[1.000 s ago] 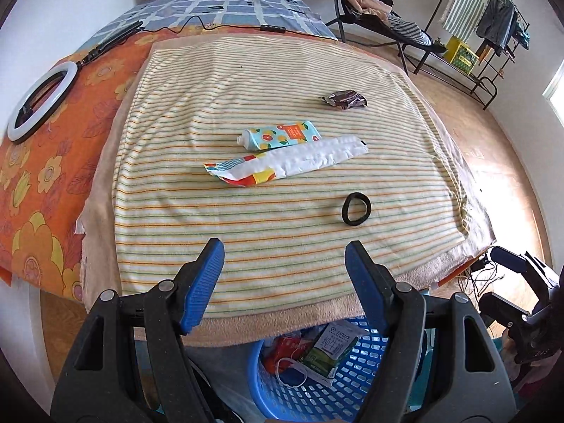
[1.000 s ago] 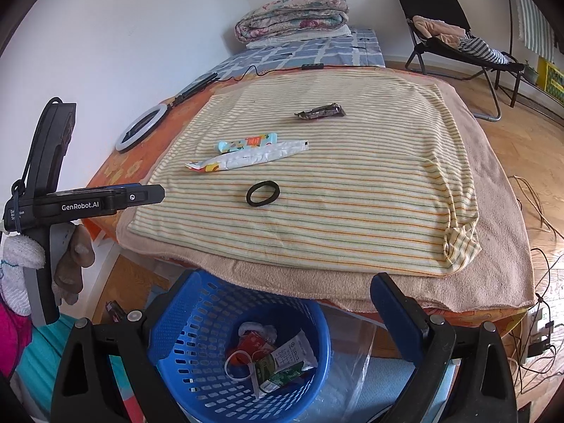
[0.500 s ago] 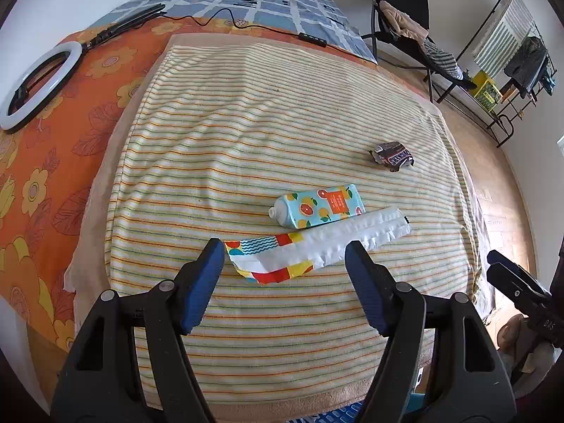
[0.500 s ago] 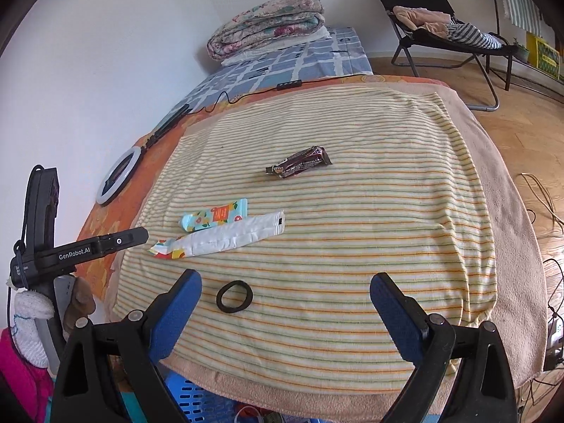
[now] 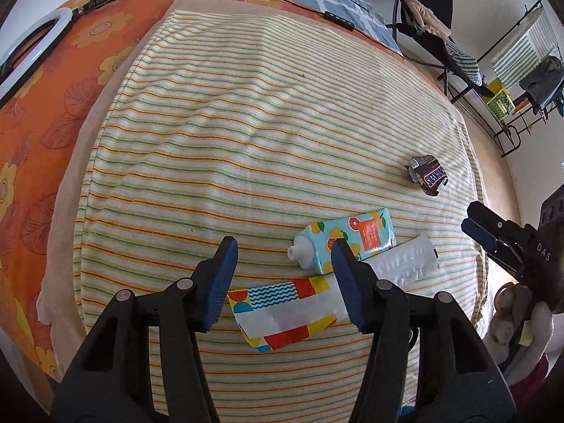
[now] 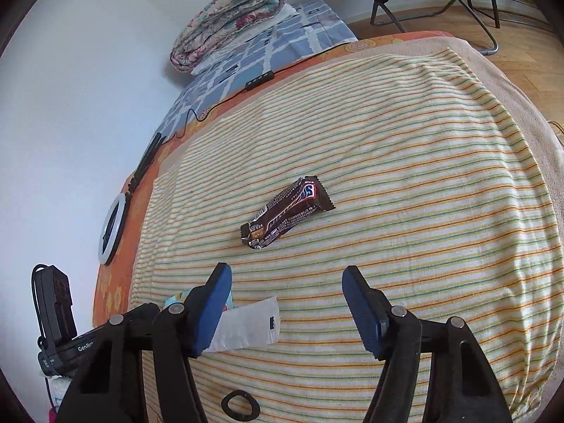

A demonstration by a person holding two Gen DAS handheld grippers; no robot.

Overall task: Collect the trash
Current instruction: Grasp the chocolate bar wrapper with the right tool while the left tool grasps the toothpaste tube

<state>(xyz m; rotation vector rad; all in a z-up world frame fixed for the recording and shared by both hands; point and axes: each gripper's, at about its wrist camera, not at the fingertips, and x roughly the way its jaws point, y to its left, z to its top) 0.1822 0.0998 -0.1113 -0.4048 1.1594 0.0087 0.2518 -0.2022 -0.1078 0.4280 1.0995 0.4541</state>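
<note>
On the striped blanket [image 5: 246,123] lie a long colourful wrapper with a silver end [image 5: 282,310], a light-blue fruit-print tube [image 5: 349,239] and a crumpled brown candy-bar wrapper [image 5: 428,174]. My left gripper [image 5: 282,282] is open, hovering just above the colourful wrapper's left end. My right gripper [image 6: 287,308] is open, above the blanket, with the brown candy wrapper [image 6: 287,213] lying a little ahead of it. The silver wrapper end [image 6: 246,326] sits by its left finger. The right gripper also shows at the right edge of the left wrist view [image 5: 493,243].
A black ring [image 6: 240,406] lies on the blanket under the right gripper. A white ring light [image 6: 112,227] and a cable lie on the orange sheet at the left. Folded quilts [image 6: 229,21] sit at the bed's head. A folding chair [image 5: 430,24] and a rack stand beyond the bed.
Both grippers moved forward over the bed, away from the blue basket, which has left both views. The left closed in on the colourful wrapper, the right on the candy wrapper.
</note>
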